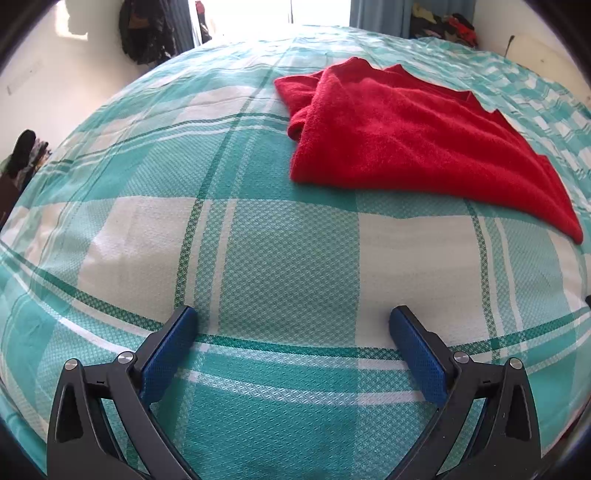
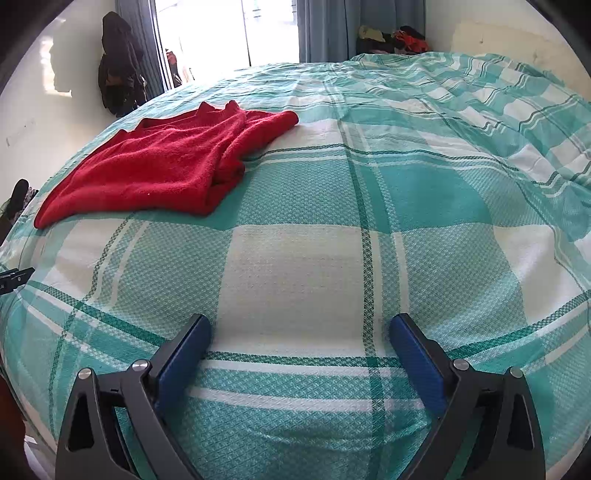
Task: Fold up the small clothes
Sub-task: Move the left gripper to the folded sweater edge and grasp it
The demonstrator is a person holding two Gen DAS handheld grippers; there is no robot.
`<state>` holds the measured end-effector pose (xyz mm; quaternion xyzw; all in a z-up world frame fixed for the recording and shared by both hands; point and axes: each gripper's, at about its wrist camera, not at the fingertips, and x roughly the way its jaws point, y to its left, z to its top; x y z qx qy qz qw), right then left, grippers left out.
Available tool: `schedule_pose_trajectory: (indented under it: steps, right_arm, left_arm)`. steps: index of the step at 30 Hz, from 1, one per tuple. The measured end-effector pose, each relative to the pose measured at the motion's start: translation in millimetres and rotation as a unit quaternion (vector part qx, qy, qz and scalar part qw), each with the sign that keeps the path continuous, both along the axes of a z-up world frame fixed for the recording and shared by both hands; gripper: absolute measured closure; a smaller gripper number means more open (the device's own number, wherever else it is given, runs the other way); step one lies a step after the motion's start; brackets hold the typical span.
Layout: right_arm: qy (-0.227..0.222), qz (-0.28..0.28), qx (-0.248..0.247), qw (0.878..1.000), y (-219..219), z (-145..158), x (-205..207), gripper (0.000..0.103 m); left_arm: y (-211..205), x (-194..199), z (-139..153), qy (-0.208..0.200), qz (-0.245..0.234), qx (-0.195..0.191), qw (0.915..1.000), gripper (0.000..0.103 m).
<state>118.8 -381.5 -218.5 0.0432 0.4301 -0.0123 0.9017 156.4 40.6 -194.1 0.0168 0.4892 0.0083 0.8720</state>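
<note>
- Plainly, we see one red garment [image 1: 417,140] lying on the bed [image 1: 288,266], whose cover is a teal and white check; it touches neither gripper.
- We read the garment as fuzzy, towel-like knit, bright red all over, with no print that we can make out.
- It lies partly folded: one side is turned over onto the body, leaving a thick rolled ridge along that side, and a notched neck edge shows at the end away from us.
- From the right wrist view the same garment [image 2: 159,166] tapers to a flat corner at its near left end.
- Our left gripper [image 1: 293,321] hovers over bare bed cover on the near side of the garment, jaws spread wide and holding nothing.
- Our right gripper [image 2: 300,328] sits to the right of the garment and nearer to us, jaws likewise spread wide over the cover and holding nothing.
- Beyond the garment, dark clothes [image 2: 118,70] hang on the wall beside a bright window [image 2: 225,33].
</note>
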Motion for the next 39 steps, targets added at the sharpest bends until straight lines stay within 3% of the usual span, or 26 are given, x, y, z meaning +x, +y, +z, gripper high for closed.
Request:
schedule_pose_trajectory:
  steps: [15,17,19,21,23,25,28,30,32,34,37,39]
  right_arm:
    - [-0.009,-0.003,-0.011,1.0,2.8,-1.5,-3.3,0.005]
    - [-0.01,-0.003,-0.011,1.0,2.9,-1.3,-3.7,0.005]
    - [-0.01,-0.002,-0.011,1.0,2.9,-1.3,-3.7,0.005]
    - [-0.011,-0.002,-0.01,1.0,2.9,-1.3,-4.0,0.005]
    - [-0.015,-0.002,-0.01,1.0,2.5,-1.3,-4.4,0.005]
    - [-0.018,-0.001,-0.01,1.0,2.7,-1.8,-4.6,0.004]
    - [-0.017,0.001,-0.012,1.0,3.1,-1.7,-2.6,0.003]
    - [-0.018,0.001,-0.012,1.0,3.1,-1.4,-2.9,0.003]
    - [-0.018,0.0,-0.013,1.0,3.1,-1.2,-2.9,0.003]
    - [-0.019,-0.001,-0.014,1.0,3.3,-1.3,-2.9,0.003]
    - [-0.019,0.0,-0.014,1.0,3.1,-1.2,-2.9,0.003]
    - [-0.02,0.0,-0.014,1.0,2.6,-1.3,-3.0,0.002]
  left_arm:
    - [0.0,-1.0,0.8,0.0,-0.005,-0.006,1.0,0.001]
    - [5.1,-1.0,8.5,0.017,-0.019,-0.023,0.9994,0.001]
    - [17.8,0.3,26.8,0.035,-0.034,-0.069,0.9965,0.002]
    - [39.2,7.7,53.7,0.012,-0.026,-0.151,0.9881,0.002]
    - [54.7,30.7,79.4,-0.015,-0.009,-0.202,0.9791,0.002]
    - [57.1,65.8,93.2,-0.026,-0.006,-0.225,0.974,0.002]
    - [45.5,126.3,77.0,0.012,-0.017,-0.218,0.9758,0.002]
    - [41.0,155.1,52.6,0.043,0.011,-0.188,0.9812,0.009]
    - [41.3,173.1,28.7,0.079,0.034,-0.19,0.9781,0.033]
    - [41.2,173.6,22.3,0.074,0.04,-0.193,0.9776,0.038]
    - [35.4,174.1,25.2,0.083,0.01,-0.225,0.9707,0.095]
    - [33.6,172.0,31.9,0.079,0.011,-0.214,0.9736,0.096]
